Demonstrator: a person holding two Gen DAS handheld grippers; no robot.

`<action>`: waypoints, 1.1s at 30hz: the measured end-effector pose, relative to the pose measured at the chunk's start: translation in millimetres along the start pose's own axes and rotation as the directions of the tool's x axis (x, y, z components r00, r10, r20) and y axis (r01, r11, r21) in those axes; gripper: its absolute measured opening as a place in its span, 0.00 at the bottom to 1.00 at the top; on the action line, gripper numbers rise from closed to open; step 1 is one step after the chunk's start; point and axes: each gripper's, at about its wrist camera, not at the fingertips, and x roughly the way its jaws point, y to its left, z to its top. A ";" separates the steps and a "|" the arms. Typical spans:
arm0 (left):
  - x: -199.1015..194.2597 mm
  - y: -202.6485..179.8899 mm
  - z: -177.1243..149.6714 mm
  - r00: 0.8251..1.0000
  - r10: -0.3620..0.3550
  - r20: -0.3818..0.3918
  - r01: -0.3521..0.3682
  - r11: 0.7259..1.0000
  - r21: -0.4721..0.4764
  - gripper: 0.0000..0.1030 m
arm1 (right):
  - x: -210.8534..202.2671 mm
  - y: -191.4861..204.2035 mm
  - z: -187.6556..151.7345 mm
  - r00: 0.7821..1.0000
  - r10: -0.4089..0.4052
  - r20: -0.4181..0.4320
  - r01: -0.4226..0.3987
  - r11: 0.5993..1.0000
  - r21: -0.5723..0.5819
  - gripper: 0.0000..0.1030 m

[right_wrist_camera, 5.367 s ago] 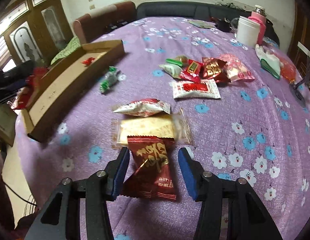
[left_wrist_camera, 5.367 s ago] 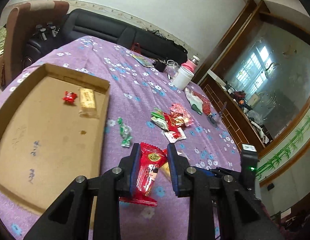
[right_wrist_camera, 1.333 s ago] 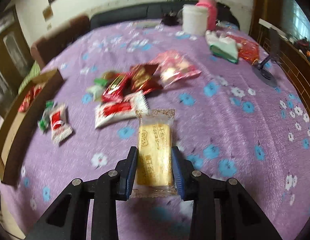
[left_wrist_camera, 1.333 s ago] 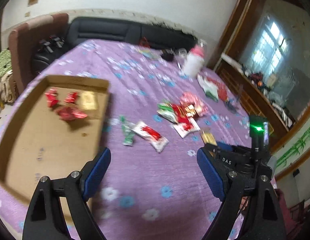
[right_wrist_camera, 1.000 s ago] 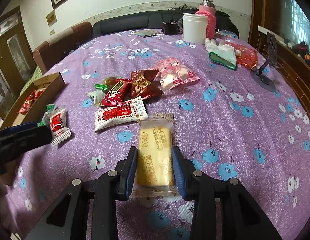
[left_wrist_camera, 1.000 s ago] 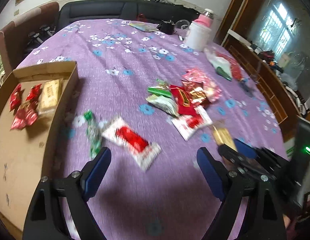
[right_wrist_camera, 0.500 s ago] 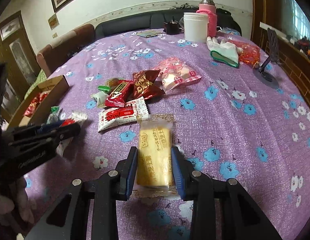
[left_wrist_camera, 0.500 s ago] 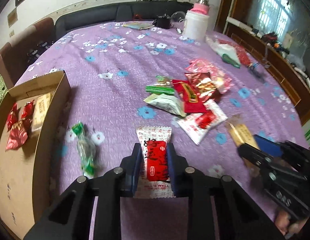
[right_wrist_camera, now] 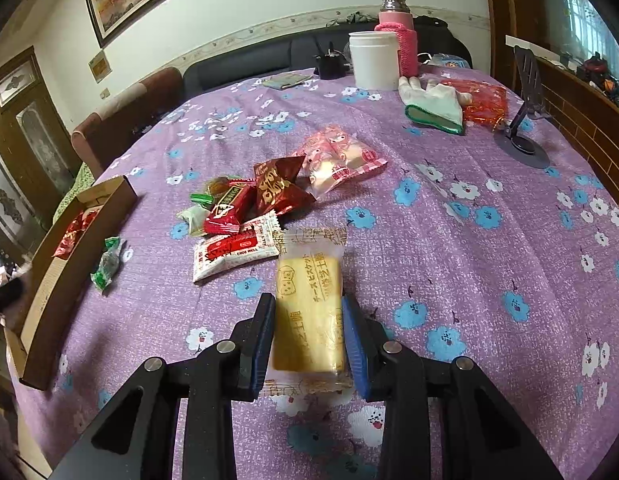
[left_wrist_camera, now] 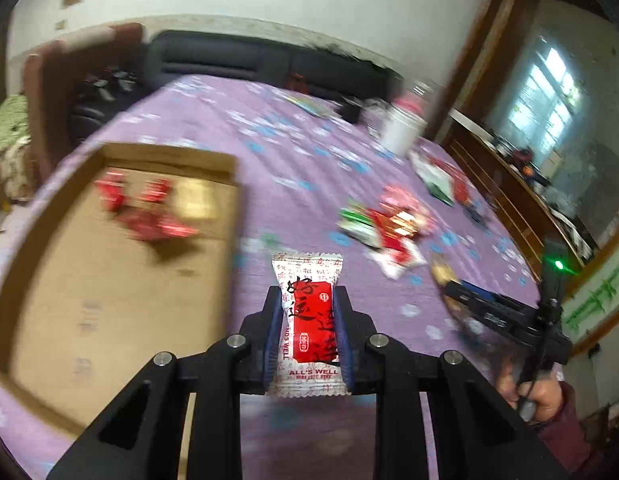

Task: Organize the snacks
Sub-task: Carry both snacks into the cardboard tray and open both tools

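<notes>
My left gripper (left_wrist_camera: 308, 322) is shut on a white and red snack packet (left_wrist_camera: 309, 312), held above the purple cloth just right of the cardboard tray (left_wrist_camera: 109, 280). The tray holds several red snacks (left_wrist_camera: 149, 220) and a yellow one. My right gripper (right_wrist_camera: 309, 336) is shut on a yellow biscuit packet (right_wrist_camera: 309, 312) low over the table. A heap of loose snacks (right_wrist_camera: 265, 196) lies beyond it, and a green wrapped candy (right_wrist_camera: 107, 264) sits beside the tray (right_wrist_camera: 73, 276). The right gripper (left_wrist_camera: 465, 292) also shows at the right of the left wrist view.
A white tub (right_wrist_camera: 372, 60), a pink bottle (right_wrist_camera: 397, 32), a glove (right_wrist_camera: 433, 104), a red bag (right_wrist_camera: 479, 104) and a phone stand (right_wrist_camera: 523, 136) stand at the far right of the table. A dark sofa (left_wrist_camera: 261, 60) runs behind it. A hand (left_wrist_camera: 537, 396) holds the right gripper.
My left gripper closed on the white and red packet, lifted it and swung left toward the tray. The right gripper stayed where it was with the biscuit packet.
</notes>
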 end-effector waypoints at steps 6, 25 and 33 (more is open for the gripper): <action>-21.7 82.1 22.9 0.992 0.123 0.006 -0.122 0.989 -0.079 0.23 | -7.1 21.3 2.0 0.999 0.029 -0.018 -0.029 0.999 -0.028 0.34; 61.9 202.5 62.3 0.975 0.137 -0.177 -0.189 0.928 -0.320 0.32 | 62.9 301.8 42.1 0.924 0.227 -0.309 -0.338 0.862 -0.378 0.35; -22.2 197.5 46.3 0.996 0.082 0.016 -0.071 0.930 -0.360 0.65 | 62.7 322.2 47.2 0.928 0.278 -0.249 -0.362 0.832 -0.420 0.36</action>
